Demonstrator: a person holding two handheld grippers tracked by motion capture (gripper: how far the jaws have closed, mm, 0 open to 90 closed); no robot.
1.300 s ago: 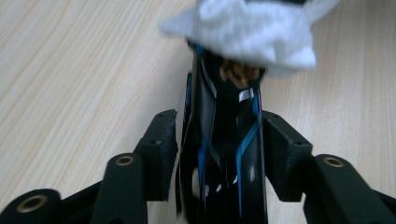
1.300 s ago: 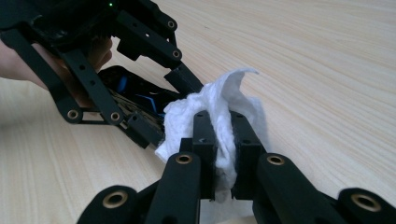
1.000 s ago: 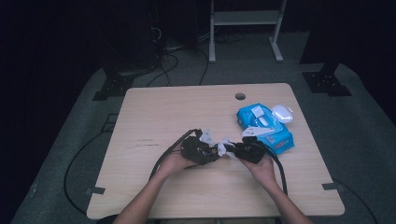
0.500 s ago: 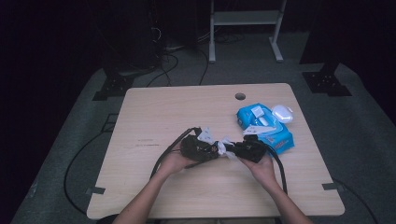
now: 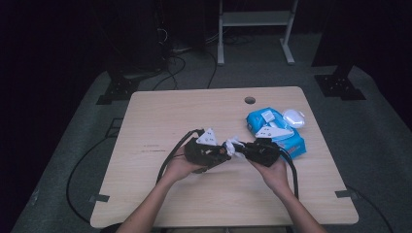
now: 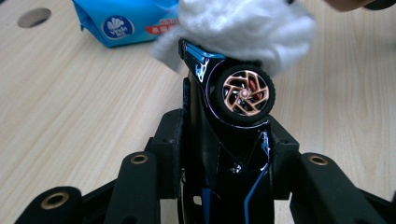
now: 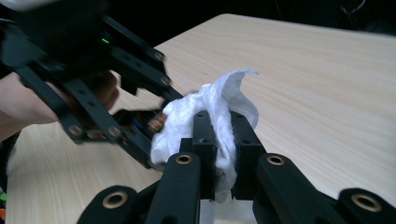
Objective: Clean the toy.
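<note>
Grippers meet above the table (image 5: 160, 116): left gripper (image 6: 224, 154) clamped on black toy car (image 6: 233, 121), jaws having just closed further; right gripper (image 7: 219, 154) pinching white wipe (image 7: 210, 107) against it.

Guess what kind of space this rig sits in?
Probably a lab or recording bay, not a home: a bare wooden table with a cable hole, cables trailing over grey floor, dark surroundings, and a white metal stand behind it.
</note>
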